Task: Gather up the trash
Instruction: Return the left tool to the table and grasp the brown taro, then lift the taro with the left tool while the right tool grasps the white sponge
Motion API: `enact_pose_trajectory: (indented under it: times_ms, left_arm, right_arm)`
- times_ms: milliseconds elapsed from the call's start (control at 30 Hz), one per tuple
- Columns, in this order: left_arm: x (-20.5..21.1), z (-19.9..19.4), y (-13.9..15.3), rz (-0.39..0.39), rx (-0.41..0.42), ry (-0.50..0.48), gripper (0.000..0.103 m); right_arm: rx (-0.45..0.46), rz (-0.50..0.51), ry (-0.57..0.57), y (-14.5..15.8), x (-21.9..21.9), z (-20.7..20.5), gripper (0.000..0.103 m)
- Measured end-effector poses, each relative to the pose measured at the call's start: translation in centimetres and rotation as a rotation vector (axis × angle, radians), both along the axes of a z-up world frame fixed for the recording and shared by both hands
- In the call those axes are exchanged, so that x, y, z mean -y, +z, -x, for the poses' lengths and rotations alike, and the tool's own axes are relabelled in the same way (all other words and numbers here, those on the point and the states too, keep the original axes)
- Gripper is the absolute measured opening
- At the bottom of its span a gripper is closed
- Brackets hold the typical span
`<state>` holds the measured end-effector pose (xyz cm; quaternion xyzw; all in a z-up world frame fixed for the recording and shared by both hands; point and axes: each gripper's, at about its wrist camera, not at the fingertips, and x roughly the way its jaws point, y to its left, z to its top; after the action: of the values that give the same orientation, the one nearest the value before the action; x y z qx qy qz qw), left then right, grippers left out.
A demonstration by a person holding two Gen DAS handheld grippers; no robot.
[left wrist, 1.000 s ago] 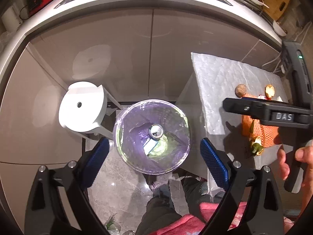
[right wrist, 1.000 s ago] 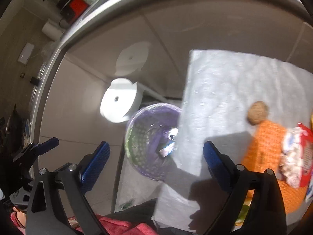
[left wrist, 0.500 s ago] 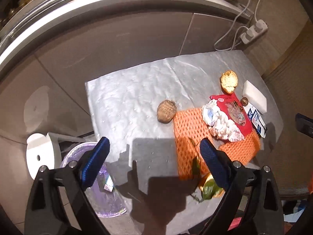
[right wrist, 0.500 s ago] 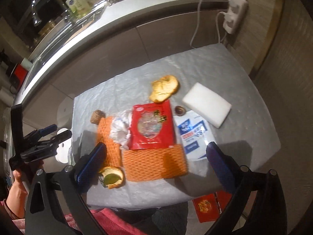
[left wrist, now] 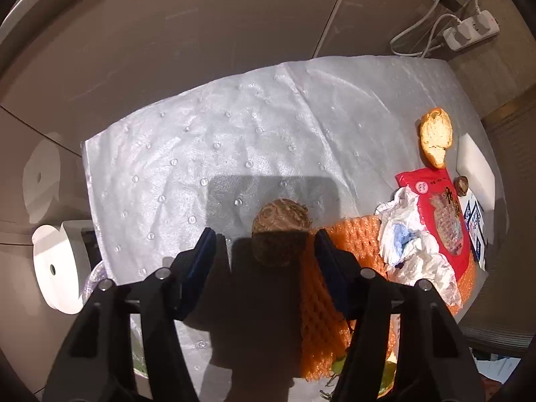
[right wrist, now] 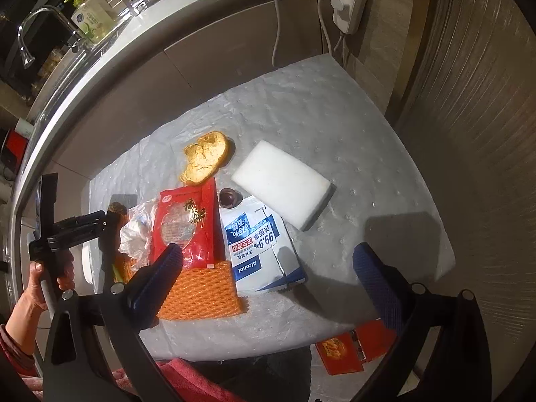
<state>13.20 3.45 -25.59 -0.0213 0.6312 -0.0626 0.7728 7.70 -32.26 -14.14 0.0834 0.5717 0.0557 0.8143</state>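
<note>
A home kitchen: a curved chrome tap and a green-labelled soap bottle stand on the grey stone counter.

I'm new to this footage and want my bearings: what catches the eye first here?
The orange foam net and red snack packet stand out at the near left of the white-covered table, with a bread piece and white sponge behind. The left gripper, jaws closing, straddles a brown fibrous ball without touching it yet.

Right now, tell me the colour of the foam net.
Orange foam net; clearest in the right wrist view.
</note>
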Motion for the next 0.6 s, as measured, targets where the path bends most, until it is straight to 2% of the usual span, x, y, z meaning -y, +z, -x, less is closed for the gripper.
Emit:
enact_pose_trajectory:
  times_ms: [167, 267, 300, 433, 600]
  left_arm:
    - [0.3, -0.1, -0.6, 0.013, -0.012, -0.001, 0.057]
    - [0.3, 0.1, -0.7, 0.057, -0.023, -0.005, 0.04]
    - [0.5, 0.1, -0.7, 0.056, -0.022, -0.003, 0.038]
    - [1.4, 0.1, -0.7, 0.031, -0.009, -0.018, 0.036]
    - [1.3, -0.1, 0.1, 0.041, -0.001, 0.003, 0.035]
  right_arm:
    - [-0.007, -0.001, 0.021, -0.6, -0.1, -1.1, 0.101]
    - [0.0, 0.015, 0.048, -0.9, -0.4, -1.8, 0.101]
    - [0.002, 0.023, 0.059, -1.1, -0.5, -2.0, 0.101]
    - [0.004, 0.055, 0.131, -1.9, -0.9, -3.4, 0.101]
    - [0.009, 0.146, 0.3, -3.3, -1.7, -5.3, 0.101]
